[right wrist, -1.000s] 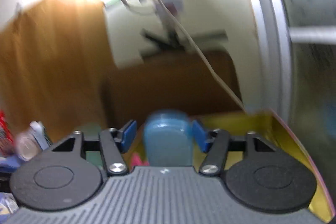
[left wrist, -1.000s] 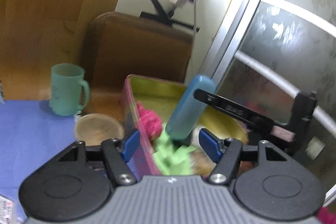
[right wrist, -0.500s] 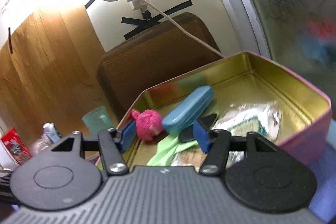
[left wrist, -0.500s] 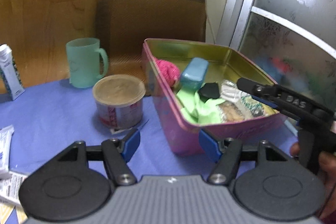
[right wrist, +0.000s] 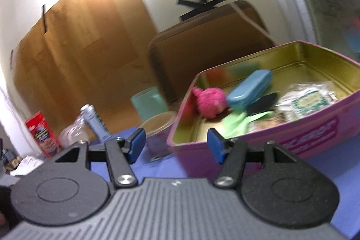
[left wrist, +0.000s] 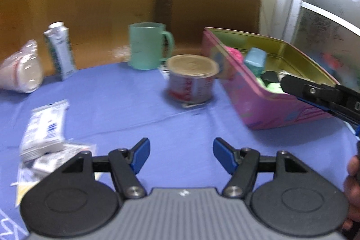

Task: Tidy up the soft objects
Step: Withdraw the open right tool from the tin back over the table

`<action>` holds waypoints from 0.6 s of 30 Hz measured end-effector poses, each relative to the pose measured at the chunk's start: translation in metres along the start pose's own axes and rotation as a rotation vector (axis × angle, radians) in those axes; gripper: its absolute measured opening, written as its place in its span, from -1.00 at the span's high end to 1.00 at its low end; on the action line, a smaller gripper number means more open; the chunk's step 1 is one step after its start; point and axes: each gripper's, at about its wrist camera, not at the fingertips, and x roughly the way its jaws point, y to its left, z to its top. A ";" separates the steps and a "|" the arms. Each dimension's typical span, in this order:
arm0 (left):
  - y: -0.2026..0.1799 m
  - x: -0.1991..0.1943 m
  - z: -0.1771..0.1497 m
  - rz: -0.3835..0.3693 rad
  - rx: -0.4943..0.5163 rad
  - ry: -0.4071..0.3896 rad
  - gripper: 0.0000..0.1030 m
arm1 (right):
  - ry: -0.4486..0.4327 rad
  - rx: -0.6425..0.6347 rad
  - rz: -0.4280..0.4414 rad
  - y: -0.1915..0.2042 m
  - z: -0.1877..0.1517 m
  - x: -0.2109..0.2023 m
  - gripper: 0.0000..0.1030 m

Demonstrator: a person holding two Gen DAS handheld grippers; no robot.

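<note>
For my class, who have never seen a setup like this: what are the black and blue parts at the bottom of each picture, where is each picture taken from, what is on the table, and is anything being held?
There is no robot here. A person holds a two-finger gripper in each hand, and each gripper carries a camera looking forward along its blue fingers.

One picture comes from the left gripper, the other from the right gripper. Both are open and hold nothing.

On the blue tablecloth stands a pink tin with a gold inside. In it lie a pink fuzzy toy, a blue case, green cloth and some packets. Beside the tin stand a can and a green mug. Farther left are a small carton, a tipped plastic cup and white packets. A brown chair stands behind the table.
</note>
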 end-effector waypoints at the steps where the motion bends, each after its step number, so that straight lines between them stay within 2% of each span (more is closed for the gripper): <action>1: 0.006 -0.003 -0.002 0.013 -0.007 -0.003 -0.23 | 0.008 -0.014 0.006 0.007 -0.002 0.002 -0.23; 18: 0.128 -0.039 -0.042 0.243 -0.155 -0.045 -0.31 | 0.201 -0.205 0.153 0.106 -0.047 0.044 -0.23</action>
